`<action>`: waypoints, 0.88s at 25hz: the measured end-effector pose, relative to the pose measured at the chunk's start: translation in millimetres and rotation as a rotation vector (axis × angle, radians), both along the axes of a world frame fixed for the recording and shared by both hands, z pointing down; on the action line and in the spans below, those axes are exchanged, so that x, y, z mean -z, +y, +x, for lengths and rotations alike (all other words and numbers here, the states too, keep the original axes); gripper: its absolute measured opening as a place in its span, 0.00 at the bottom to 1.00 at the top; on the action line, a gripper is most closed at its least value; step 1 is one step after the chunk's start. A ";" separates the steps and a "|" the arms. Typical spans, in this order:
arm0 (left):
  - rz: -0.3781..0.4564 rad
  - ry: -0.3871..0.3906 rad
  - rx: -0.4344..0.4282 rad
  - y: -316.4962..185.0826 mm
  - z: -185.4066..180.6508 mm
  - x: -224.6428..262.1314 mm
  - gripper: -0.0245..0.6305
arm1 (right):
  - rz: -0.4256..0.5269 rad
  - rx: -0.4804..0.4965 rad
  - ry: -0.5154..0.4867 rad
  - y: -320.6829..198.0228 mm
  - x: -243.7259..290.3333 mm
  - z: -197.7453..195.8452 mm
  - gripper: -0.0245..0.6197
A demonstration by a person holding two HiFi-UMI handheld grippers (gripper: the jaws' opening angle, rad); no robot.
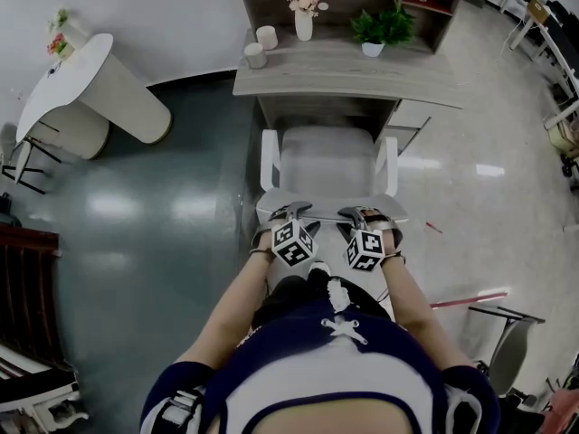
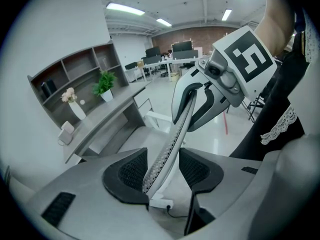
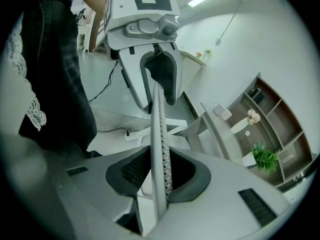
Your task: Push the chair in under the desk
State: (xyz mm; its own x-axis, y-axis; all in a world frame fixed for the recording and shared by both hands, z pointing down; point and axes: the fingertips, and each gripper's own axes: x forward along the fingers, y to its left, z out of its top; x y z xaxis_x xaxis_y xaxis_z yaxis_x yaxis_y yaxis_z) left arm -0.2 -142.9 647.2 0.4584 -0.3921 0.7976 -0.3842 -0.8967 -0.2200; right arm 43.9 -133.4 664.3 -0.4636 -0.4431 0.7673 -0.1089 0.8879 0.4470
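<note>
A white chair stands with its seat partly under the grey desk, armrests on both sides. Its thin mesh backrest is nearest me. My left gripper and right gripper sit side by side on the backrest's top edge. In the left gripper view the backrest edge runs between the left gripper's black pads. In the right gripper view the same edge is clamped by the right gripper. Each view shows the other gripper astride the edge further along.
On the desk stand a vase of flowers, a potted plant and two cups, under a shelf unit. A white round table is at the left. A folding chair and a red strip are at the right.
</note>
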 end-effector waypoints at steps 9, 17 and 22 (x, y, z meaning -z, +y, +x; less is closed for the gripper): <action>0.015 0.003 -0.004 -14.1 2.5 2.5 0.34 | 0.016 0.001 0.000 -15.2 1.6 2.9 0.17; 0.028 0.006 -0.011 -24.5 2.5 2.1 0.34 | 0.020 0.001 0.006 -25.8 -0.2 3.5 0.17; 0.032 0.005 -0.013 -38.5 2.4 2.9 0.34 | 0.020 -0.003 0.009 -40.0 0.5 3.4 0.17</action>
State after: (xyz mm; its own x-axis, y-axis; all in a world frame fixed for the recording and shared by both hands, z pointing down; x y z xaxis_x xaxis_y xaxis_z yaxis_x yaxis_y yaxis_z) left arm 2.2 -181.4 644.3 0.4677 -0.4116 0.7822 -0.3741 -0.8940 -0.2467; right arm 47.3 -173.4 663.8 -0.4555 -0.4595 0.7625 -0.1071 0.8785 0.4655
